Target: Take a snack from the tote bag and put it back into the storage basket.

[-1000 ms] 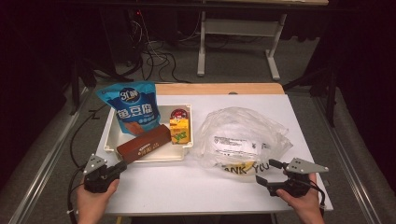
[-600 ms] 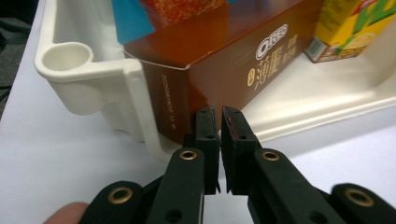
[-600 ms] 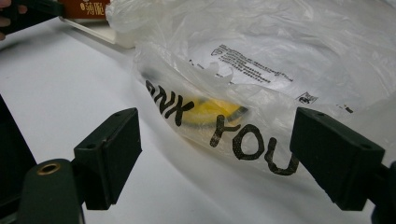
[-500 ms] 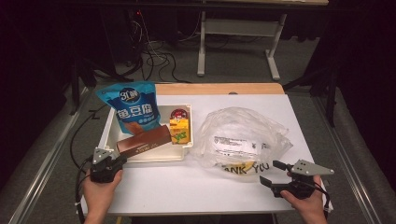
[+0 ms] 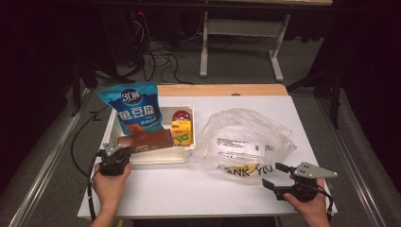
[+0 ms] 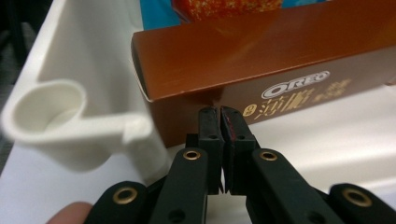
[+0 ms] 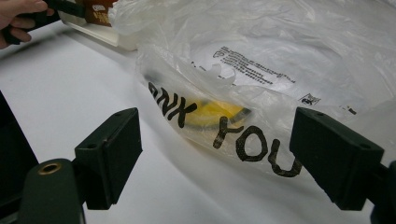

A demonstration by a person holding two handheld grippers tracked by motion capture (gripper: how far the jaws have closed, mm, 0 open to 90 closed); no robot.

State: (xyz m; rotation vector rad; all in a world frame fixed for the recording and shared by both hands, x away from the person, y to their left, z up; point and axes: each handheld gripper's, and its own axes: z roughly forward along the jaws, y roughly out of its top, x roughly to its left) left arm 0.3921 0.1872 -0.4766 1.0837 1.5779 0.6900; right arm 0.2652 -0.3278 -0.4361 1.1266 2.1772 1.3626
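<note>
A white tray (image 5: 161, 158) holds a brown Oreo box (image 5: 146, 140) lying across its front, a blue snack bag (image 5: 135, 111) leaning at the back, and a small yellow box (image 5: 182, 132). My left gripper (image 5: 117, 152) is at the tray's front left corner. In the left gripper view it (image 6: 219, 112) is shut, its jaws having just closed the last bit with nothing between them, and its tips are up against the side of the Oreo box (image 6: 261, 51). My right gripper (image 5: 275, 175) stands open on the table, facing a clear plastic bag (image 5: 246, 139) with black lettering (image 7: 243, 140).
A red round pack (image 5: 180, 115) lies in the back of the tray. The tray's corner has a rounded white lug (image 6: 56, 116). The table has a wooden strip (image 5: 222, 90) along its far edge. Cables trail off the left side.
My left gripper has moved away from the front edge and in toward the tray, up to the end of the Oreo box. The right gripper has stayed where it was.
</note>
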